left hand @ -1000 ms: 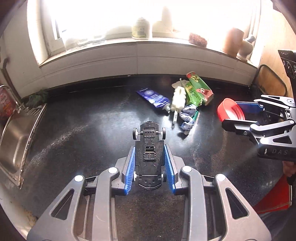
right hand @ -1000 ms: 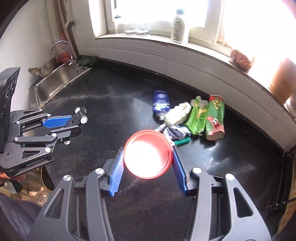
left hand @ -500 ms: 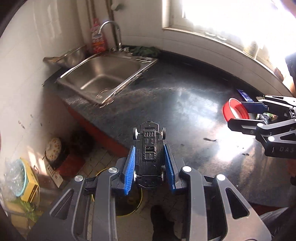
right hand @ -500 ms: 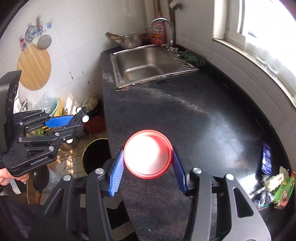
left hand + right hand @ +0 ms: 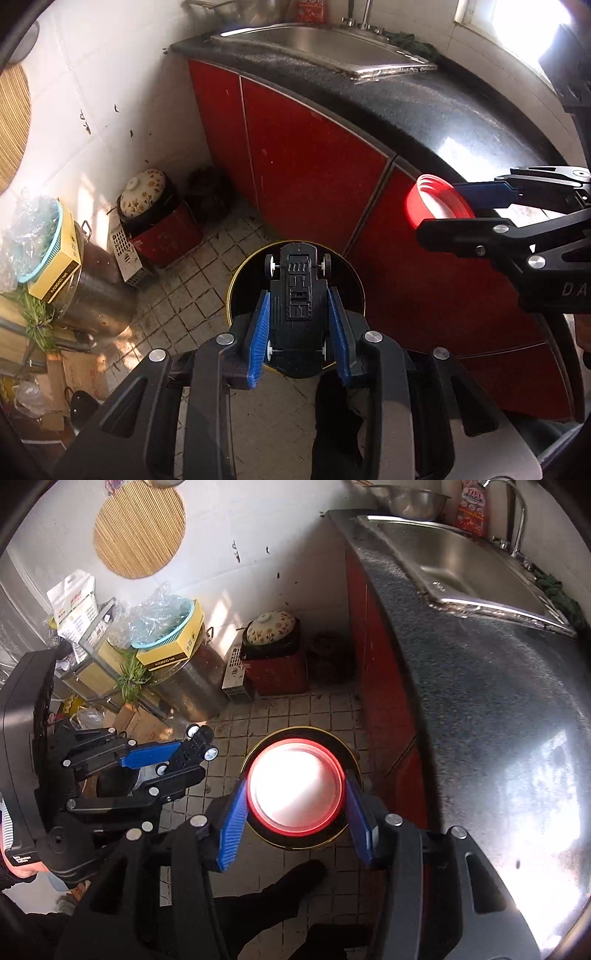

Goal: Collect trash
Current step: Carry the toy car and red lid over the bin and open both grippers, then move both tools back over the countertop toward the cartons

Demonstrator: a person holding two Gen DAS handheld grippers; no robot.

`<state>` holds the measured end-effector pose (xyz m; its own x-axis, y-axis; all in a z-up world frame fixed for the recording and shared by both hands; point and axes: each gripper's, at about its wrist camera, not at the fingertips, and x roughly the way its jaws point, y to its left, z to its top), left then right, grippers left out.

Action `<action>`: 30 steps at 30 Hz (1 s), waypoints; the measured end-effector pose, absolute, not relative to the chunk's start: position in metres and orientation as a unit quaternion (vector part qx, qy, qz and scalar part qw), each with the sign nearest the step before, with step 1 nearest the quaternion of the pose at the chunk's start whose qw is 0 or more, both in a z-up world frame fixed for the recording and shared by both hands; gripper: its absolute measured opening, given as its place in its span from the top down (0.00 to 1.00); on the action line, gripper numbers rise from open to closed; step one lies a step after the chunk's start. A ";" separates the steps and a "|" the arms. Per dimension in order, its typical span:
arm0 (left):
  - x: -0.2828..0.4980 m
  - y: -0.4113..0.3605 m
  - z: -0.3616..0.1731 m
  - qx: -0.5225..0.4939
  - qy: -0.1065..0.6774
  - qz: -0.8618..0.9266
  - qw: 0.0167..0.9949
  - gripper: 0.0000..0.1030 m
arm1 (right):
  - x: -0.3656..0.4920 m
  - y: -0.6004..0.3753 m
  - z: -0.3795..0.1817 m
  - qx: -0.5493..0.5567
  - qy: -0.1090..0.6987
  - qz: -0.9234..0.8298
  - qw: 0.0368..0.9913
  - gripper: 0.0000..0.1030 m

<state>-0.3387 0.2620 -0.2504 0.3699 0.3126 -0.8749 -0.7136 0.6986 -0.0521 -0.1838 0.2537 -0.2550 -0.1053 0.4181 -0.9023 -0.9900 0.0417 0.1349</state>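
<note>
While the left wrist view shows the black toy car (image 5: 298, 295) belly-up, white wheels out, the right wrist view shows only its side. The left gripper (image 5: 299, 317) clamps the car over the round black bin (image 5: 236, 288) on the tiled floor (image 5: 207, 280). The right gripper (image 5: 293, 805), also pointing steeply down, pinches a red lid (image 5: 295, 786) above that bin, near the red cabinet (image 5: 314, 155).

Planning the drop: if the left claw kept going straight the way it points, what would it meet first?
Probably the round black bin on the floor: in the left wrist view the left claw, shut on the toy car, points down into its opening. Depth is unclear, but nothing shows in between.
</note>
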 end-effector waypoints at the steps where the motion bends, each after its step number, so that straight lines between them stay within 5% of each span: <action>1: -0.337 0.266 -0.261 -0.216 0.464 0.321 0.797 0.71 | -0.187 0.259 -0.265 -0.340 0.432 0.605 0.576 0.52; 9: -0.336 0.292 -0.325 -0.255 0.479 0.293 0.787 0.71 | -0.187 0.283 -0.336 -0.376 0.468 0.573 0.557 0.52; 17: -0.338 0.303 -0.347 -0.260 0.483 0.277 0.789 0.71 | -0.186 0.298 -0.350 -0.381 0.476 0.571 0.550 0.52; 18: -0.338 0.303 -0.347 -0.256 0.482 0.280 0.790 0.69 | -0.186 0.300 -0.350 -0.382 0.479 0.571 0.546 0.42; 20: -0.339 0.302 -0.346 -0.257 0.481 0.282 0.789 0.30 | -0.185 0.301 -0.348 -0.378 0.482 0.573 0.545 0.20; 21: -0.340 0.302 -0.343 -0.257 0.475 0.286 0.791 0.26 | -0.186 0.303 -0.346 -0.375 0.481 0.574 0.546 0.20; 30: -0.352 0.294 -0.315 -0.250 0.476 0.287 0.792 0.21 | -0.191 0.288 -0.304 -0.359 0.467 0.588 0.554 0.19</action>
<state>-0.3517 0.2942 -0.3148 0.3808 0.2169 -0.8989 -0.6938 0.7096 -0.1227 -0.1911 0.2882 -0.3042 -0.1286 0.3157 -0.9401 -0.9871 0.0500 0.1518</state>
